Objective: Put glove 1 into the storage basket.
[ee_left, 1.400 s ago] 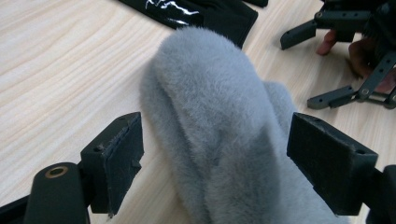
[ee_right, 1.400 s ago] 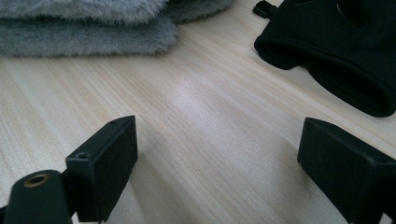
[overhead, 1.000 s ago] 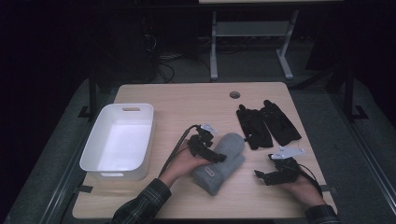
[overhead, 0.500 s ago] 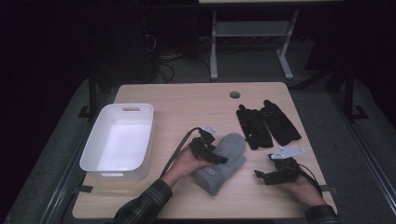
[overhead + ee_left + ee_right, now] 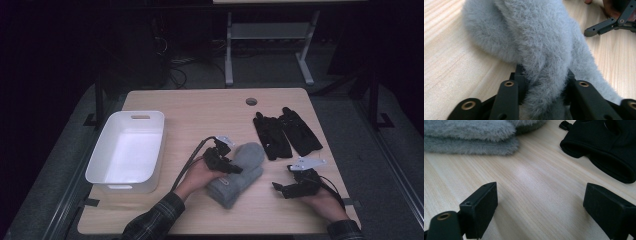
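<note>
Left gripper view: left gripper [image 5: 544, 100] jaws, just closing, pinch grey fuzzy mittens [image 5: 541, 42] running upper-frame; right gripper [image 5: 540, 207] open, empty.

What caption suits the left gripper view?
Left gripper, jaws just closed, pinches a grey mitten on the table.

Left sleeve [image 5: 152, 222]: dark plaid cloth, cuff at the wrist.
Right sleeve [image 5: 345, 231]: same dark plaid, cuff just visible.
Left hand-held gripper [image 5: 231, 167]: black body, a small pale grey plate on top, black cable [image 5: 189, 161] looping off it.
Right hand-held gripper [image 5: 278, 188]: black frame, grey three-cornered plate [image 5: 307, 162] on top.
Left jaw links, left gripper view: matt black bars with brass-coloured rivets [image 5: 509, 83].
Right jaw pads, right gripper view: blocky black pads [image 5: 482, 207], one brass-ringed pivot [image 5: 443, 216].
</note>
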Tool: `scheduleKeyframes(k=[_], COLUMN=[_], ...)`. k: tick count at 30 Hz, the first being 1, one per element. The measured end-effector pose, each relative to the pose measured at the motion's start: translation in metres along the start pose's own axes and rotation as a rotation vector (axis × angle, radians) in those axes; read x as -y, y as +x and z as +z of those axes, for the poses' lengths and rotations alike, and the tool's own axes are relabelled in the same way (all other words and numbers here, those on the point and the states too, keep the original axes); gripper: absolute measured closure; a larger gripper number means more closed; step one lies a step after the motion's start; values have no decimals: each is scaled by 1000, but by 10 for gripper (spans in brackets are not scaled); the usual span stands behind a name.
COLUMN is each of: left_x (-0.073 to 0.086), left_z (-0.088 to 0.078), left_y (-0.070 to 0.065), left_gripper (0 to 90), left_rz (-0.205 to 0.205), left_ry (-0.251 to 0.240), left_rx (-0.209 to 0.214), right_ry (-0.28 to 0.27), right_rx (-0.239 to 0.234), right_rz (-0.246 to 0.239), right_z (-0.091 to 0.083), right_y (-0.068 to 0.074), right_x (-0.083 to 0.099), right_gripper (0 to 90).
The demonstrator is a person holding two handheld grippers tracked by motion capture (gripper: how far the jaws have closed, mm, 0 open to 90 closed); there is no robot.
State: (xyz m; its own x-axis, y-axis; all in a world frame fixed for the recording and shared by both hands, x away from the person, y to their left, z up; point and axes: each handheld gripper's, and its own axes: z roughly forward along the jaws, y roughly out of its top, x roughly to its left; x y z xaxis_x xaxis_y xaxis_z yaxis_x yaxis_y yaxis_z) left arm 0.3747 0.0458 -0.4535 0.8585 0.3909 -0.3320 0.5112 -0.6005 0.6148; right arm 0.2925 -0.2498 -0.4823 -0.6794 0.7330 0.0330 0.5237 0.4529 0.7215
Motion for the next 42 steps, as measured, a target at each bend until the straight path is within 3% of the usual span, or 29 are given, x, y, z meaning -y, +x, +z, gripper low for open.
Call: scheduleKeyframes(k=[5, 20, 29, 34, 42], left_x=[-2, -9, -16, -17, -19], left_z=[-6, -33, -60, -76, -103], left_y=[-1, -6, -12, -11, -9], left_gripper=[726, 735, 735, 735, 734], left_rz=[-27, -22, -7, -27, -35], left_ry=[-8, -59, -87, -127, -148], left_rx=[15, -23, -72, -89, -123], right_ry=[1, 0, 3, 2, 2], right_rx=[0, -1, -1, -1, -1], right_rz=[-4, 4, 5, 5, 4], right_z=[0, 0, 0, 0, 0], right_y=[0, 0, 0, 0, 0], right_x=[0, 0, 0, 0, 0], right_gripper=[120, 120, 120, 120, 120])
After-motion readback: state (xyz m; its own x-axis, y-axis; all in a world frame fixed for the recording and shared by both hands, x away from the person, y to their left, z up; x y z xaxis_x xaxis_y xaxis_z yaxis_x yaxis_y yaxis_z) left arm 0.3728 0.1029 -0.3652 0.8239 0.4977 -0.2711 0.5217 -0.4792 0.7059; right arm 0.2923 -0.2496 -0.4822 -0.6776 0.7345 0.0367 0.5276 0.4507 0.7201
